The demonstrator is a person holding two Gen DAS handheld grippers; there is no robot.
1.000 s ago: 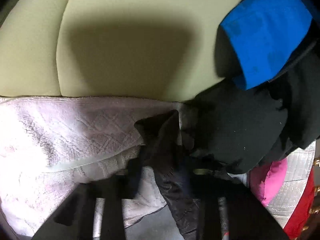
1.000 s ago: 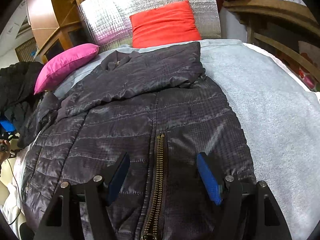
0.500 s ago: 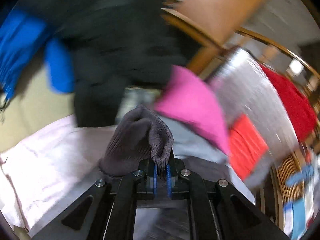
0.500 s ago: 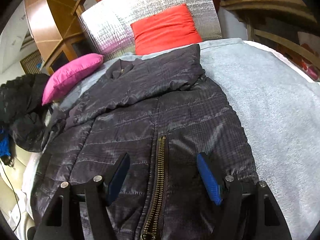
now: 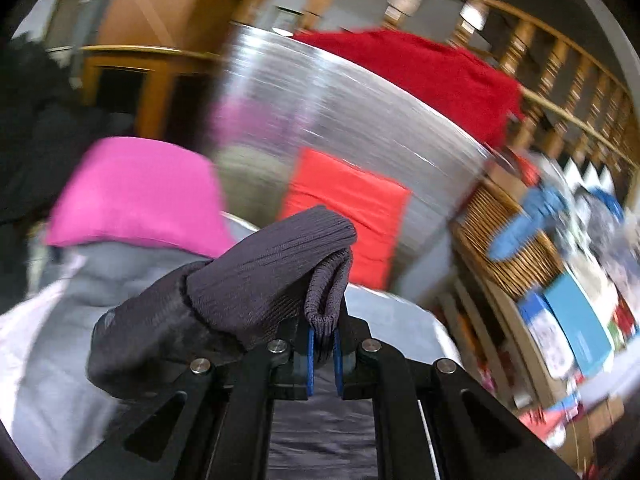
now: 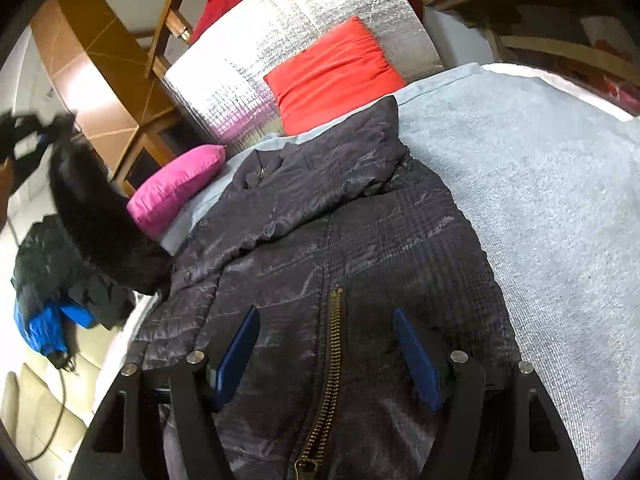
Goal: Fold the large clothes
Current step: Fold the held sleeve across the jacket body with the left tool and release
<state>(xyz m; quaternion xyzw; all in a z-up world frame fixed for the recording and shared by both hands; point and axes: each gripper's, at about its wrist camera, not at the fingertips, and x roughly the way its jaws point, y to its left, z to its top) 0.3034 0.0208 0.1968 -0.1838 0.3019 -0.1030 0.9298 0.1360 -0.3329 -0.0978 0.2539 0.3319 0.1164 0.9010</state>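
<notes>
A grey blanket [image 6: 540, 200] covers the bed, and the dark quilted jacket [image 6: 340, 240] lies spread across it, front up, collar toward twelve o'clock, brass zipper [image 6: 326, 376] running to six. Its far sleeve is already folded across the chest. A silver foil panel [image 6: 280, 60] stands at twelve, with a red cushion [image 6: 332, 76] leaning on it and a pink cushion [image 6: 176, 188] at ten.

The jacket looks soft, puffy and light, its shiny shell probably slippery; the ribbed knit cuff [image 5: 280, 264] offers surer purchase than the shell.

The left gripper [image 5: 322, 354] is clenched on that cuff, lifting the near sleeve [image 6: 96, 216] at nine o'clock. The right gripper [image 6: 332, 356] hovers over the hem with jaws spread wide, grasping nothing.
</notes>
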